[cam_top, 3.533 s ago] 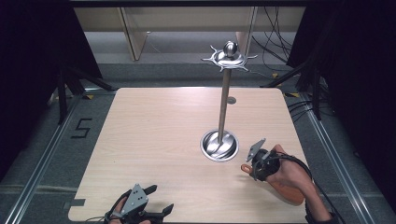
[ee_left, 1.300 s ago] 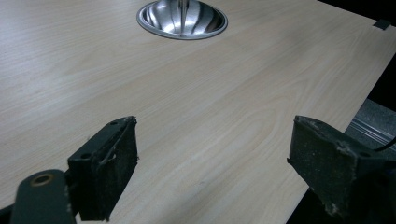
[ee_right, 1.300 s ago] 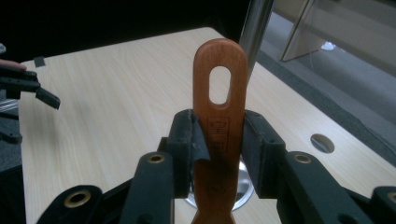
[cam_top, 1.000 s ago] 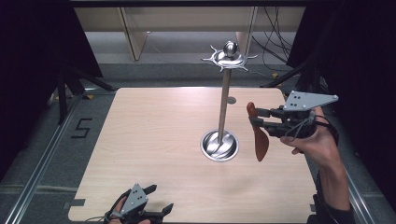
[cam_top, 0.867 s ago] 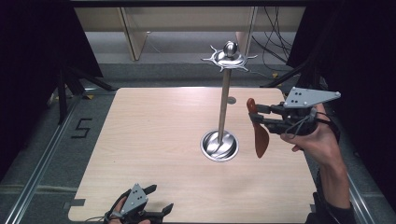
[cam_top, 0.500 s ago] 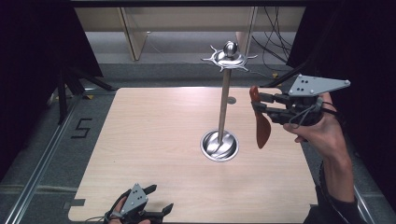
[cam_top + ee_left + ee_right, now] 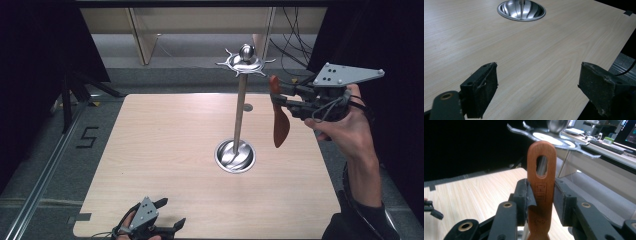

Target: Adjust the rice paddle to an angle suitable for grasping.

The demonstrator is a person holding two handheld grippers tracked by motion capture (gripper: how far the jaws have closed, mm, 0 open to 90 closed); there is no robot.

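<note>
Up at the right side of the table, your right gripper (image 7: 280, 96) is clamped on the handle of a wooden spoon (image 7: 280, 125), holding it upright with the bowl hanging down above the wood and the handle end raised close beside the hook crown (image 7: 245, 62) of the metal utensil stand (image 7: 239, 117). From the right gripper view, both jaws press flat on the handle just below its hanging slot (image 7: 541, 165), and the slot sits a little lower than the nearest curved hook, with the stand's post visible through it.

The spoon looks light and rigid, so it should not sag or bend as you move it. Its finish looks smooth, though, and your hold is high on a long piece, so the bowl end could swing or pivot between the pads if you jerk. Keeping the grip just under the slot seems right, since it leaves the opening free.

The stand is tall on a small round base (image 7: 235, 155); a sideways knock at the crown could tip it, so come in gently. The hooks stick out all round, with open air to the right of them and above. The tabletop (image 7: 165, 150) around the base is bare.

Your left gripper (image 7: 155, 220) rests at the near edge of the table, jaws wide apart, holding nothing, well away from the stand.
</note>
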